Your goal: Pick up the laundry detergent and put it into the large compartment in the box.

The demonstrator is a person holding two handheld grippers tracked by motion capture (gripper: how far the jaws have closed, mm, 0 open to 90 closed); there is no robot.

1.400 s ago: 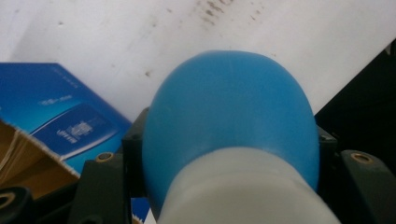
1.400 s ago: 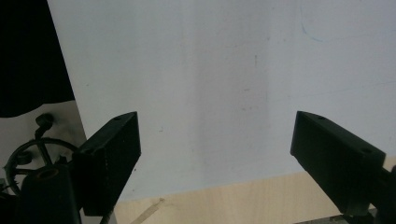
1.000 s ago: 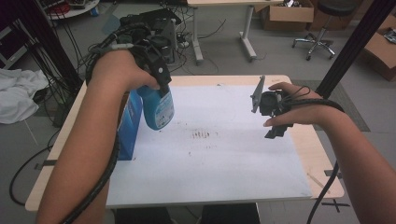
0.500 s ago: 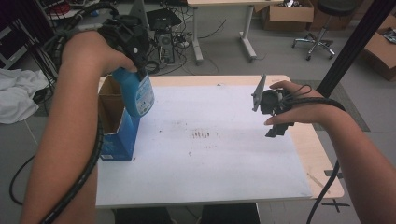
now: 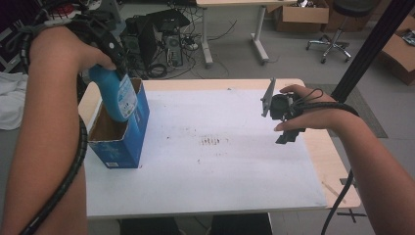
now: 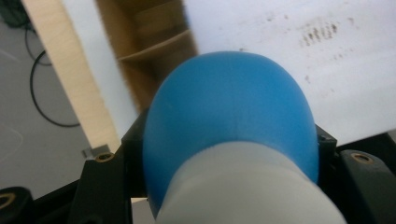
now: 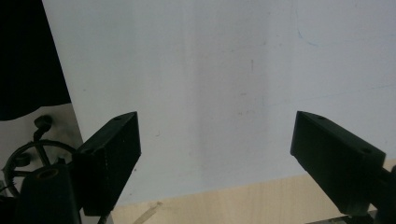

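A blue bottle (image 5: 117, 95) with a white label hangs base-down over an open blue cardboard box (image 5: 120, 147) at the table's left side. Its lower end dips into the box mouth. My left gripper (image 5: 110, 61) is shut on the bottle's upper part. In the left gripper view the blue bottle (image 6: 229, 121) sits between the jaws, with the brown box interior (image 6: 149, 46) beyond it. My right gripper (image 5: 288, 132) hovers over the table's right side. It is open and holds nothing, and its jaws (image 7: 215, 126) stand wide apart above the white table sheet (image 7: 210, 70).
A white sheet (image 5: 220, 171) covers most of the wooden table (image 5: 337, 171) and has dark smudges near its middle. Behind the table, computer cases and cables (image 5: 161, 34) sit on the floor. A black pole (image 5: 372, 44) rises at the right. A white cloth (image 5: 10, 105) lies far left.
My left gripper carried the blue bottle leftward, from beside the box to above its opening, and lowered its base into it. The right gripper stayed in place.
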